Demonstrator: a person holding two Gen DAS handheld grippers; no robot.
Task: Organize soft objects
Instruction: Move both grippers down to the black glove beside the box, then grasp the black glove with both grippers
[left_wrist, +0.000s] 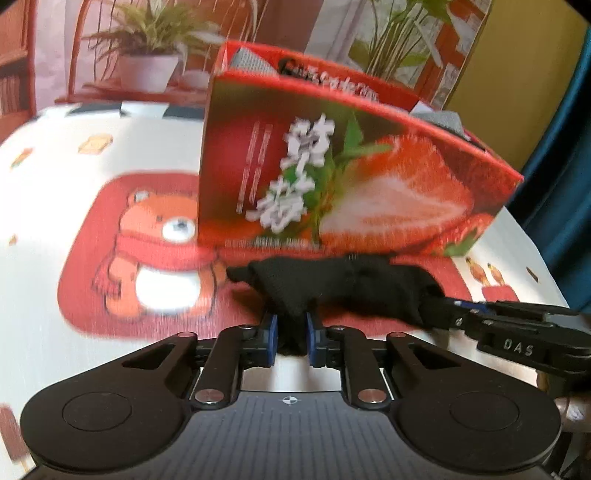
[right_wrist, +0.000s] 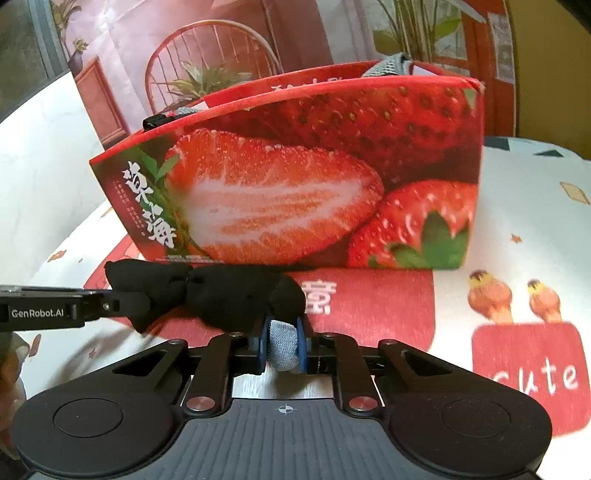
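Note:
A black soft cloth item (left_wrist: 343, 288) hangs stretched between both grippers, just above the tablecloth and in front of a red strawberry-print box (left_wrist: 332, 177). My left gripper (left_wrist: 291, 332) is shut on its left end. My right gripper (right_wrist: 282, 343) is shut on its other end, where a grey-blue knit part (right_wrist: 283, 347) sits between the pads. The cloth (right_wrist: 221, 295) and the box (right_wrist: 295, 184) show in the right wrist view, with the left gripper (right_wrist: 125, 302) entering from the left. The right gripper (left_wrist: 439, 314) enters the left wrist view from the right. Grey fabric (left_wrist: 251, 61) sticks up inside the box.
The table wears a white cloth (left_wrist: 74, 166) with a red bear patch (left_wrist: 147, 251). Potted plants (left_wrist: 147, 55) and a chair (right_wrist: 207, 62) stand behind the table. A blue curtain (left_wrist: 565, 184) hangs at the right.

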